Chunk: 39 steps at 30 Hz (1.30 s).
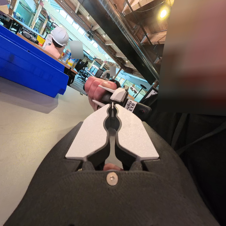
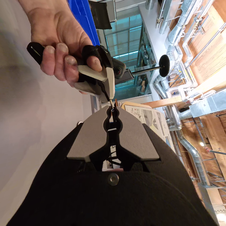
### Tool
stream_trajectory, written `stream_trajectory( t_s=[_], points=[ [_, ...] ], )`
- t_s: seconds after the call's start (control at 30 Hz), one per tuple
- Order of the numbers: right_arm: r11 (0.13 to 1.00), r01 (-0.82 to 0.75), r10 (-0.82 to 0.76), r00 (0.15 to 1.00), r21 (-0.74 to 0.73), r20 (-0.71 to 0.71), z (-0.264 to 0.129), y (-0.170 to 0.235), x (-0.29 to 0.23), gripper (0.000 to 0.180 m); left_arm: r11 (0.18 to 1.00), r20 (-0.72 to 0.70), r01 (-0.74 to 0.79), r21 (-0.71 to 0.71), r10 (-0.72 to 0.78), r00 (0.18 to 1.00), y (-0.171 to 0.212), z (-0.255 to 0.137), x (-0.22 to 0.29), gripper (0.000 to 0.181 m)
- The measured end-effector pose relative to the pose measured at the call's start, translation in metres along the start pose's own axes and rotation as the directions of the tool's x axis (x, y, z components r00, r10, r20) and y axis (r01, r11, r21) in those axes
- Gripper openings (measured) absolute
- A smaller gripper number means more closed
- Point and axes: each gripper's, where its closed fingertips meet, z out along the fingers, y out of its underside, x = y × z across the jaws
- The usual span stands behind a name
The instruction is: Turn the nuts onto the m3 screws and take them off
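Note:
In the left wrist view my left gripper (image 1: 112, 106) is shut on a thin metal M3 screw (image 1: 112, 104) whose shaft pokes out past the fingertips. My right gripper (image 1: 117, 95), held by a hand, meets the screw's end tip to tip. In the right wrist view my right gripper (image 2: 112, 108) is shut on a small nut (image 2: 112, 110) at its tips. The screw (image 2: 111, 102) runs from the nut into the left gripper (image 2: 110, 96) just ahead. Both grippers are held up above the white table (image 1: 24, 134).
A blue plastic bin (image 1: 30, 68) stands on the table to the left; it also shows in the right wrist view (image 2: 85, 18). A printed instruction sheet (image 2: 146, 117) lies behind the grippers. The person's dark clothing (image 1: 195, 146) fills the right side. Less than 4 cm separates the two grippers' tips.

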Motion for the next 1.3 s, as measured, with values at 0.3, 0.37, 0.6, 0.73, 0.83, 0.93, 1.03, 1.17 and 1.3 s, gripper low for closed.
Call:
stream_trajectory(
  t_s=[0.3,0.37,0.6,0.73,0.83,0.93,1.03,1.17,1.3],
  points=[
    [0.932,-0.354,0.345,0.932,0.074,0.108,0.000,0.002,-0.003,0.004,0.979,0.093,-0.198,-0.041,0.201,0.975,-0.002,0.003,-0.003,0.027],
    [0.880,-0.465,0.447,0.880,0.095,0.158,-0.001,0.000,-0.004,0.005,0.966,0.098,-0.253,-0.052,0.257,0.961,-0.002,0.004,0.000,0.032],
    [0.535,-0.837,0.774,0.540,0.114,0.331,-0.004,0.008,0.005,0.005,0.830,0.192,-0.526,-0.187,0.556,0.809,-0.002,0.002,-0.002,0.032],
    [0.361,-0.928,0.831,0.363,0.088,0.422,-0.005,0.011,0.005,0.004,0.768,0.218,-0.591,-0.247,0.638,0.738,0.000,0.005,-0.005,0.030],
    [0.275,-0.958,0.840,0.278,0.077,0.466,-0.006,0.009,0.006,0.004,0.745,0.217,-0.612,-0.266,0.665,0.714,0.001,0.007,-0.005,0.026],
    [0.237,-0.969,0.839,0.238,0.065,0.488,-0.006,0.009,0.005,0.004,0.739,0.232,-0.611,-0.283,0.671,0.705,0.003,0.005,-0.010,0.026],
    [0.218,-0.975,0.845,0.212,0.047,0.491,-0.005,0.013,0.003,0.004,0.745,0.258,-0.595,-0.301,0.664,0.701,0.005,0.000,-0.020,0.024],
    [0.164,-0.985,0.859,0.166,0.046,0.484,-0.006,0.022,0.008,0.004,0.747,0.279,-0.589,-0.309,0.663,0.695,0.002,-0.006,-0.025,0.024],
    [0.171,-0.984,0.864,0.169,0.040,0.475,-0.005,0.026,0.007,0.004,0.737,0.293,-0.581,-0.346,0.673,0.679,0.002,-0.012,-0.032,0.024]
  ],
)
